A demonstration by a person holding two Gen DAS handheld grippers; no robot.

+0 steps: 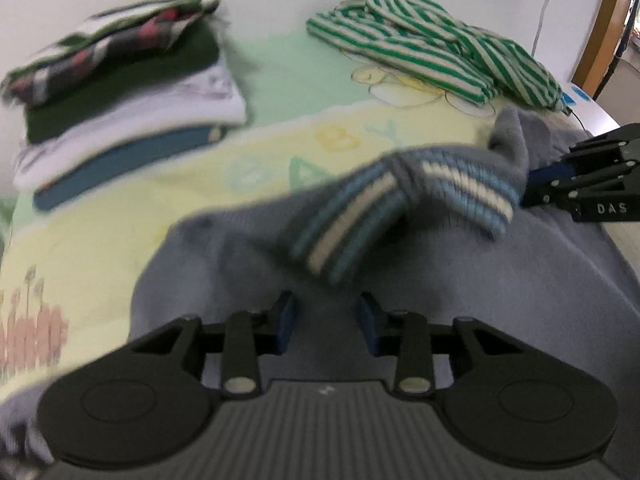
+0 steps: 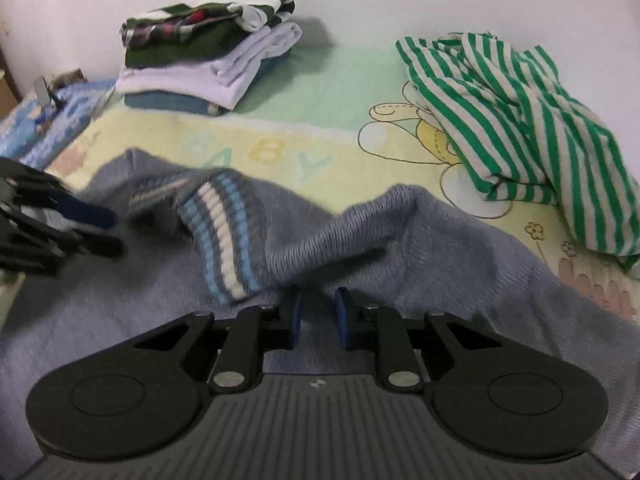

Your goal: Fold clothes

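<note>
A grey knit sweater [image 1: 480, 280] [image 2: 120, 300] lies spread on the bed, its two sleeves folded across the body. Their blue-and-white striped cuffs [image 1: 348, 228] [image 2: 224, 240] cross near the middle. My left gripper [image 1: 327, 316] hovers over the sweater body just below the cuffs, jaws apart with only fabric showing underneath. It appears blurred at the left edge of the right wrist view [image 2: 100, 228]. My right gripper [image 2: 319, 312] sits just right of one cuff with a narrow gap and nothing pinched in it. In the left wrist view it [image 1: 540, 184] is at the end of the other cuff.
A stack of folded clothes [image 1: 132, 80] [image 2: 208, 52] stands at the back left on the pastel printed blanket [image 1: 160, 192] [image 2: 300, 120]. A crumpled green-and-white striped garment [image 1: 432, 48] [image 2: 520, 120] lies at the back right. A white wall is behind; a blue patterned cloth [image 2: 52, 120] lies far left.
</note>
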